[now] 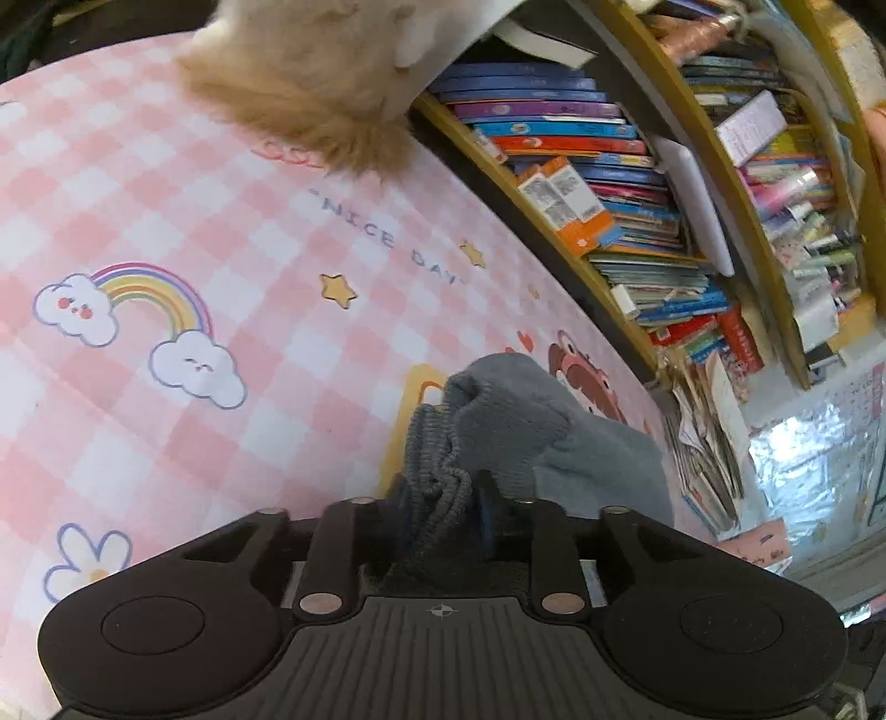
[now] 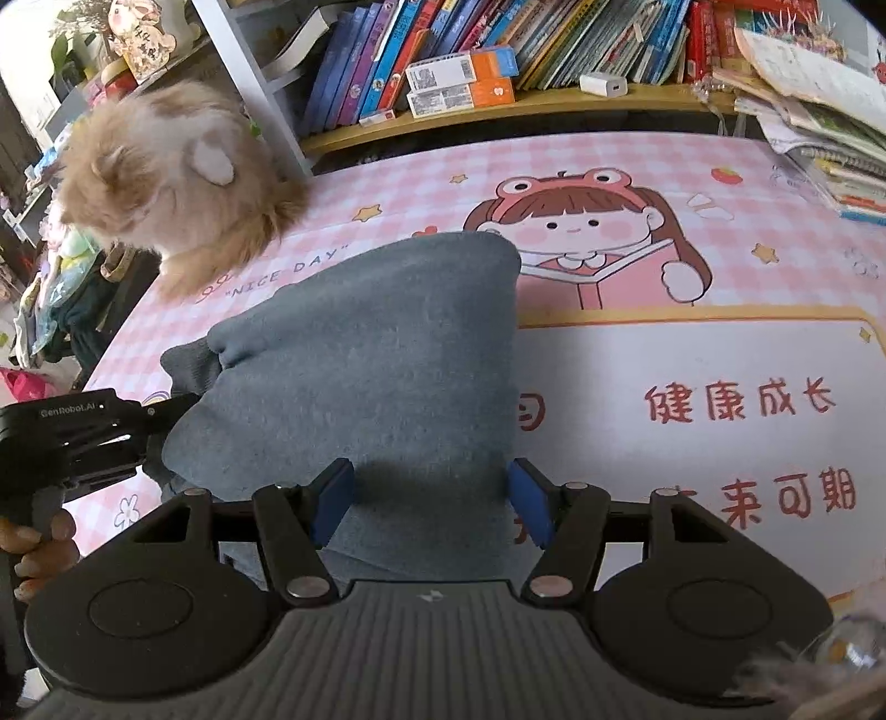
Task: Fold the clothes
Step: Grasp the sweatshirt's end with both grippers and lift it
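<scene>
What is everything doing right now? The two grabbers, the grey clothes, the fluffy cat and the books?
left gripper: shut on the ribbed edge of the grey garment.
right gripper: open, fingers either side of the cloth.
grey garment: bunched and partly lifted off the mat, not yet folded flat.
fluffy cat: sitting on the mat's far corner, facing away.
pink checked mat: spread flat.
books: packed on the shelf, some stacked loose.
</scene>
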A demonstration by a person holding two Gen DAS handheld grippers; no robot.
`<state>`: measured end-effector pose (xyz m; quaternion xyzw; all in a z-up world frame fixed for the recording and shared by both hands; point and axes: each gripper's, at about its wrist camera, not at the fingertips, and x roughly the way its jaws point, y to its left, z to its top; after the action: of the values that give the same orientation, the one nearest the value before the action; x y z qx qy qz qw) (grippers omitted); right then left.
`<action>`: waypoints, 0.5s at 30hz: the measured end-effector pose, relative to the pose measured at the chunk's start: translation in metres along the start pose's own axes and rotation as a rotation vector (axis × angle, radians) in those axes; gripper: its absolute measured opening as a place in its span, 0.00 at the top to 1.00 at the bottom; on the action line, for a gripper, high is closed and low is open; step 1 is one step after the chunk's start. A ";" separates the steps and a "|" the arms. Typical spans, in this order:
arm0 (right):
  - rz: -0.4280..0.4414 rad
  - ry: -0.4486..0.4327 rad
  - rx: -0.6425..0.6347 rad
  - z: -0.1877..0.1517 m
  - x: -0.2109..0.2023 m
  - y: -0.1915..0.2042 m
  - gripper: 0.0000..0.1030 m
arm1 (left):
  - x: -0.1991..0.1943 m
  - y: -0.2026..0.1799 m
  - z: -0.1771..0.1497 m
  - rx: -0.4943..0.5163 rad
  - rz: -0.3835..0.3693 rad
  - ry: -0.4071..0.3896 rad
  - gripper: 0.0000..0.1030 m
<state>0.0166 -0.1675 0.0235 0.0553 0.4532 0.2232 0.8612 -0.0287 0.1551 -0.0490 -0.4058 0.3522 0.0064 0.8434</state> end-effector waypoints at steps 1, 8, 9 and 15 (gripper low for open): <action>0.003 0.003 0.006 0.000 0.001 -0.001 0.42 | -0.004 0.001 0.001 -0.022 0.004 -0.003 0.61; 0.029 0.017 0.130 0.004 0.007 -0.018 0.42 | -0.025 0.007 -0.001 -0.078 -0.046 -0.033 0.17; 0.036 0.022 0.152 0.005 0.009 -0.021 0.42 | -0.021 0.007 -0.002 -0.083 -0.041 -0.011 0.17; 0.076 0.063 0.251 0.011 0.022 -0.030 0.41 | 0.008 -0.008 -0.008 -0.007 -0.064 0.089 0.17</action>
<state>0.0462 -0.1837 0.0037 0.1726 0.5021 0.1991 0.8237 -0.0246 0.1421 -0.0519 -0.4196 0.3760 -0.0375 0.8253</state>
